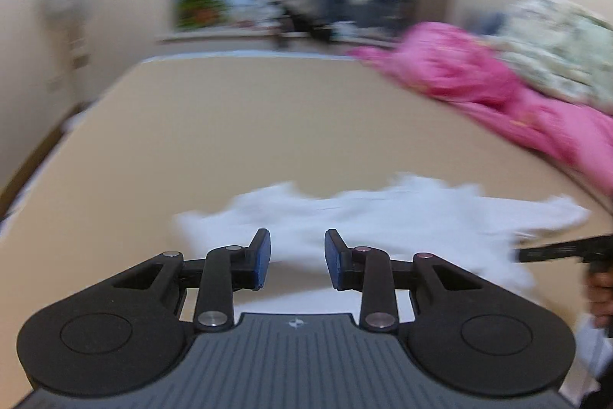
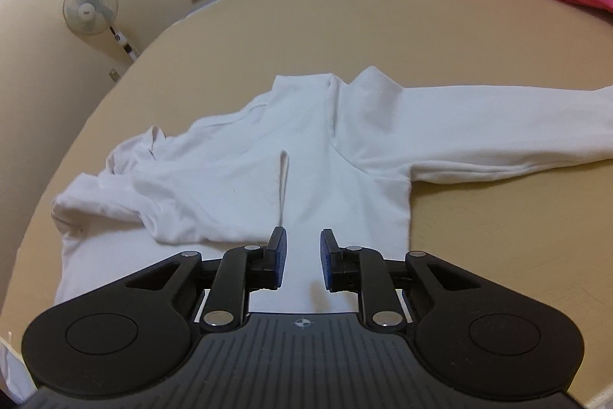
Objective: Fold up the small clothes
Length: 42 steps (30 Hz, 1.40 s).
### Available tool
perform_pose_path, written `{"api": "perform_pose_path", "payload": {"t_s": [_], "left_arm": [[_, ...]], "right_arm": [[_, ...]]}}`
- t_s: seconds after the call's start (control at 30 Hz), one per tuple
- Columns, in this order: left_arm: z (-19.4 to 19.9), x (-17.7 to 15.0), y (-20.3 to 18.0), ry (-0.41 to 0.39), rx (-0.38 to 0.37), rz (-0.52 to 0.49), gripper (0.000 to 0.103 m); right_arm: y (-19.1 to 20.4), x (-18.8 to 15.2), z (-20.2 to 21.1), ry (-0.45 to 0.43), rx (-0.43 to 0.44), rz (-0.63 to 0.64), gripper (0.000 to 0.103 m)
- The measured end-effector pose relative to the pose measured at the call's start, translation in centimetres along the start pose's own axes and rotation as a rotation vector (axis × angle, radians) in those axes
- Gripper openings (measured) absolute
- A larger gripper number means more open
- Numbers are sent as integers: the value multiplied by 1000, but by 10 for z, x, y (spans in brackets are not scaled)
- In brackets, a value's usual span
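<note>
just under my right gripper [image 2: 302, 263] lies the white shirt [image 2: 306, 148], spread on the beige bed [image 2: 479, 240]; both my tools are parted and pinch nothing. one sleeve [image 2: 498, 125] is still stretched out (the other looks bunched), so i think the next move is to take it and fold it inward. my left gripper [image 1: 297, 259] points over the hem, though its view is blurred.

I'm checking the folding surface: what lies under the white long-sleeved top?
The white long-sleeved top lies straight on the tan bed surface, which shows bare all around it. Whatever sits beneath the cloth itself is covered and cannot be seen.
</note>
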<state>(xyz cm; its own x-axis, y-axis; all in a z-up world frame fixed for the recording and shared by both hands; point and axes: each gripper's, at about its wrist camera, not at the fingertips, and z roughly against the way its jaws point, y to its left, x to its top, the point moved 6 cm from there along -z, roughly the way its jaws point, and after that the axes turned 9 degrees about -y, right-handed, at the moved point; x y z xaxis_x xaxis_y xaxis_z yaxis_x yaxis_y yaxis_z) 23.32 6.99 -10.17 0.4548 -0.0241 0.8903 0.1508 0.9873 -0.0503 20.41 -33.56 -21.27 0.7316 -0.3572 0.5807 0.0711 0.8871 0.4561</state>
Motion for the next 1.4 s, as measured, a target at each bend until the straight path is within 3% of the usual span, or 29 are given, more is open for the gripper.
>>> {"api": "perform_pose_path", "payload": {"t_s": [0.13, 0.17, 0.2, 0.23, 0.3, 0.37, 0.43, 0.53, 0.67, 0.77, 0.8, 0.83, 0.87, 0.93, 1.03, 1.1, 1.2, 1.27, 1.3, 1.33, 1.4], "left_arm": [[-6, -22, 74, 34, 144, 125, 36], [-12, -31, 83, 83, 176, 138, 33], [-20, -40, 90, 167, 230, 143, 22], [-24, -38, 94, 157, 231, 175, 22], [-31, -31, 90, 113, 179, 188, 29], [-38, -36, 84, 127, 164, 146, 38], [-57, -45, 78, 177, 164, 106, 39], [-71, -56, 69, 192, 168, 49, 39], [-87, -61, 71, 194, 176, 68, 39], [-117, -68, 64, 213, 182, 32, 28], [-121, -68, 63, 215, 183, 20, 13], [-123, -68, 62, 211, 196, 5, 9], [-123, -67, 62, 203, 207, -7, 6], [-116, -62, 64, 184, 204, -2, 4], [-98, -51, 69, 139, 207, -20, 3], [-93, -52, 68, 150, 205, -85, 3], [-105, -85, 55, 318, 150, -224, 4], [-106, -88, 47, 330, 167, -285, 6], [-102, -82, 47, 311, 145, -258, 7], [-96, -73, 51, 291, 109, -171, 16], [-84, -55, 64, 227, 42, 15, 19]], "right_arm": [[5, 4, -20, 15, 33, -75, 20], [6, 4, -27, 20, 33, -81, 20], [9, 3, -35, 27, 30, -82, 20], [11, 2, -42, 33, 25, -79, 20], [16, 1, -57, 41, 17, -63, 20], [18, 1, -69, 39, 9, -52, 21], [16, 1, -81, 38, -2, -51, 23], [15, 2, -95, 26, -4, -42, 23], [20, 8, -108, -1, 10, -12, 24], [28, 13, -114, -22, 22, 50, 25], [32, 14, -116, -29, 30, 70, 21], [35, 15, -117, -30, 39, 83, 6], [37, 16, -119, -28, 56, 95, 4], [39, 28, -112, -76, 60, 87, 3], [32, 71, -76, -253, 78, -24, 3], [21, 92, -57, -322, 72, -75, 3], [0, 92, -70, -240, 28, -101, 3], [-14, 76, -99, -104, -11, -107, 5], [-20, 68, -110, -54, -55, -93, 7], [-26, 64, -113, -51, -126, -73, 10], [-30, 69, -104, -108, -197, -71, 10]]}}
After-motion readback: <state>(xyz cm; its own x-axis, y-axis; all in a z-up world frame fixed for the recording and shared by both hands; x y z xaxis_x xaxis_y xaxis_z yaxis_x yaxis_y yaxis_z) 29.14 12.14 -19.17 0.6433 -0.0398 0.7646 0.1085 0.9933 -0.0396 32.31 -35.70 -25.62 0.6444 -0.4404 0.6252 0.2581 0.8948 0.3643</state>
